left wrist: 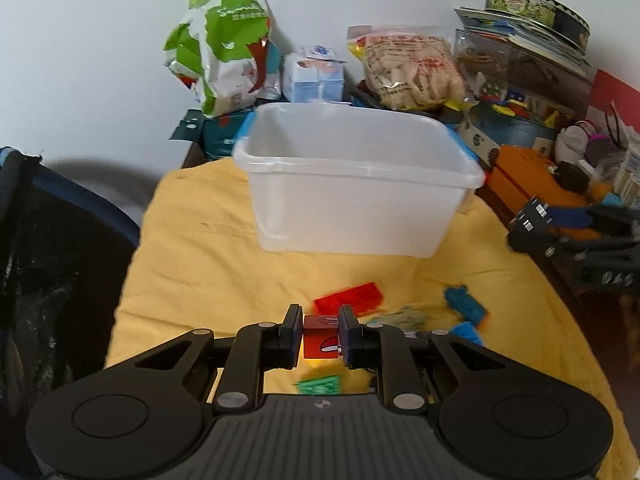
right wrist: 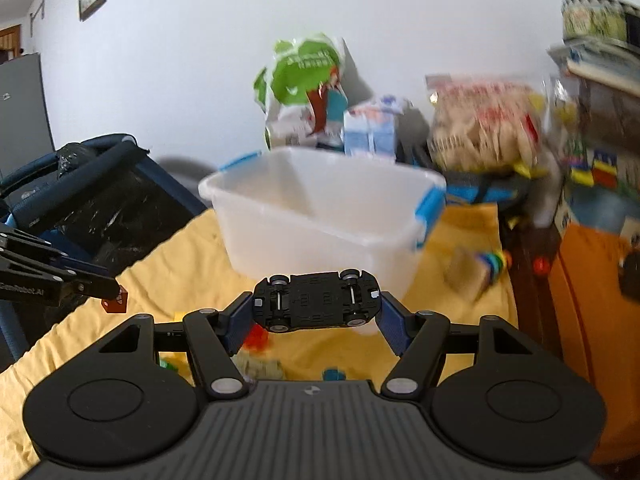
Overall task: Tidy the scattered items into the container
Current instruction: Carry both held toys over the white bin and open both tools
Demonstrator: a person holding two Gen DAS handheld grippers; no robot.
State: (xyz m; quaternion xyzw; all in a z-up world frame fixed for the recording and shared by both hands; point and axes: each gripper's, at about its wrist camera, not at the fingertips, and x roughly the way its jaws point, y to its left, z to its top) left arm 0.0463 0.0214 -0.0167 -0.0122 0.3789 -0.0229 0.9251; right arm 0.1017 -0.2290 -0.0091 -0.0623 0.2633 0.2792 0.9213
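A clear plastic container (left wrist: 360,184) with blue clips stands on the yellow cloth; it also shows in the right wrist view (right wrist: 320,216). My left gripper (left wrist: 320,334) is shut on a small red cube (left wrist: 320,340), held just above the cloth, near the front. It shows at the left of the right wrist view (right wrist: 108,290) with the cube (right wrist: 117,301). My right gripper (right wrist: 316,312) is shut on a black toy car (right wrist: 316,300), underside up, in front of the container. It shows in the left wrist view (left wrist: 536,220) at the right.
A red brick (left wrist: 348,300), blue pieces (left wrist: 466,304), a grey-green piece (left wrist: 404,318) and a green piece (left wrist: 320,384) lie on the yellow cloth (left wrist: 200,248). Snack bags (left wrist: 224,48), boxes and an orange box (left wrist: 532,176) crowd the back and right. A dark chair (left wrist: 48,260) stands left.
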